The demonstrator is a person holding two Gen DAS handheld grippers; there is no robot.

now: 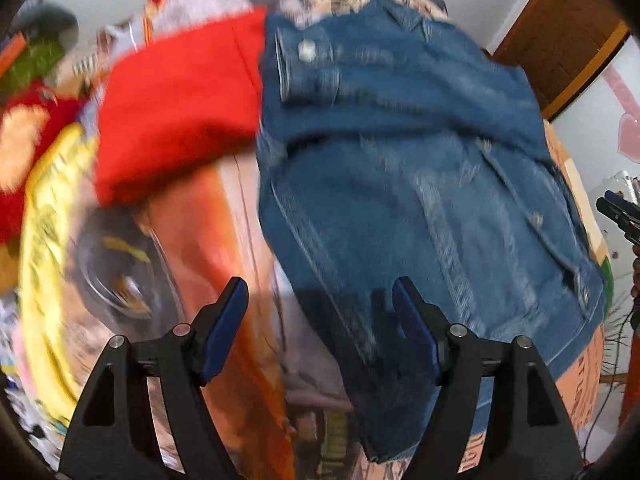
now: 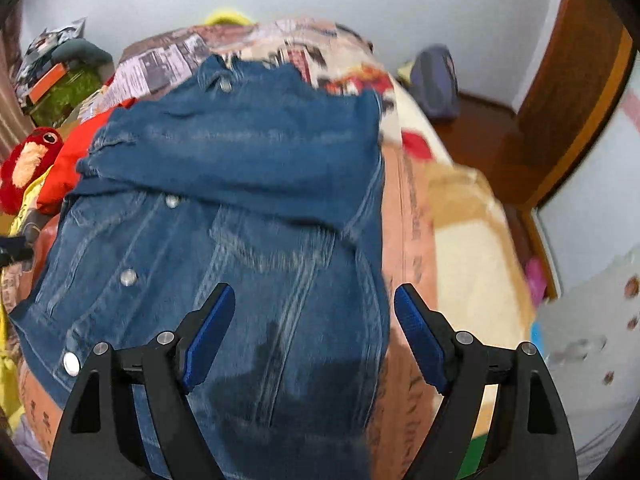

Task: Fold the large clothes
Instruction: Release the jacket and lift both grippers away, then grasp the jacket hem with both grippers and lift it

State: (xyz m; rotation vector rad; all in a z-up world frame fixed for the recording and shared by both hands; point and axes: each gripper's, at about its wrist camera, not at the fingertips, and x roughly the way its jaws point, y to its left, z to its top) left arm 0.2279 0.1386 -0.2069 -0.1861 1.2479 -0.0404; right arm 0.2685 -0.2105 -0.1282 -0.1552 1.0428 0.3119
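Observation:
A blue denim jacket [image 1: 420, 168] lies on a bed with a printed cover; its sleeves are folded across the chest. It also shows in the right wrist view [image 2: 240, 200]. My left gripper [image 1: 320, 292] is open and empty, hovering above the jacket's lower left edge. My right gripper [image 2: 314, 296] is open and empty above the jacket's lower right side. The right gripper's tips also show at the right edge of the left wrist view [image 1: 618, 210].
A folded red garment [image 1: 180, 112] lies beside the jacket on the left. A red plush toy [image 2: 28, 164] and yellow cloth [image 1: 44, 216] lie further left. The printed bed cover [image 2: 412, 216] ends at the right; a wooden door frame [image 2: 568, 92] stands beyond.

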